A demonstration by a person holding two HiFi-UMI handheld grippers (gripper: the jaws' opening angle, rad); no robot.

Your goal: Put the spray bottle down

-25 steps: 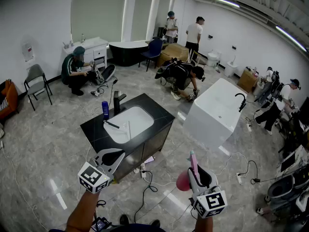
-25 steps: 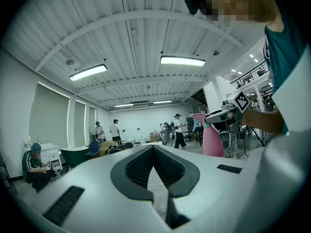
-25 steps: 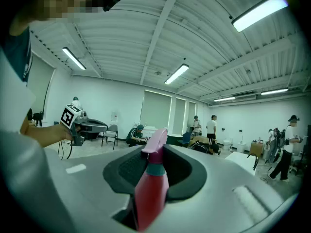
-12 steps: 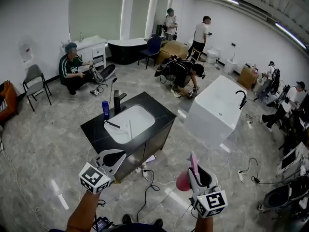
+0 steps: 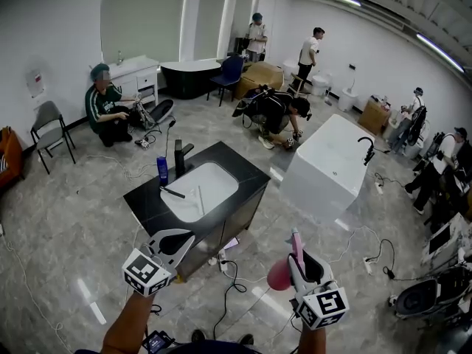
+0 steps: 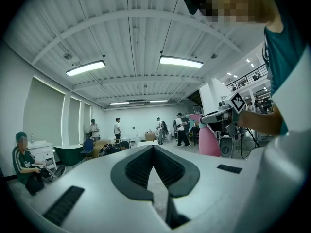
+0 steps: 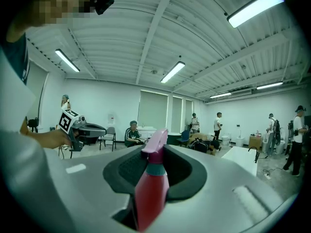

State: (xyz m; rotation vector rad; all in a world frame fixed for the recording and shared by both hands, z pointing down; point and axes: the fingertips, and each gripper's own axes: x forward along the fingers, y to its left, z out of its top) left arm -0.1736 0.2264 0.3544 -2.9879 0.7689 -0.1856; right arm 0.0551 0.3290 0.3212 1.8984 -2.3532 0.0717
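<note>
Compared with a second ago, the table (image 5: 243, 169) sits only slightly closer in the head view, so your approach has barely advanced. The spray bottle (image 5: 279, 275) is not yet set down. The right gripper (image 5: 301, 260) is clamped on its neck, and the bottle hangs roughly upright over the floor, well short of the table. The left gripper (image 5: 171, 243) is closed and empty.

Containers:
- The sink (image 5: 221, 169) holds a thin pale item, possibly a brush.
- A blue bottle (image 5: 161, 169) stands on the table, just beside the sink.
- The spray bottle's opaque pink body hides its fill level.
</note>
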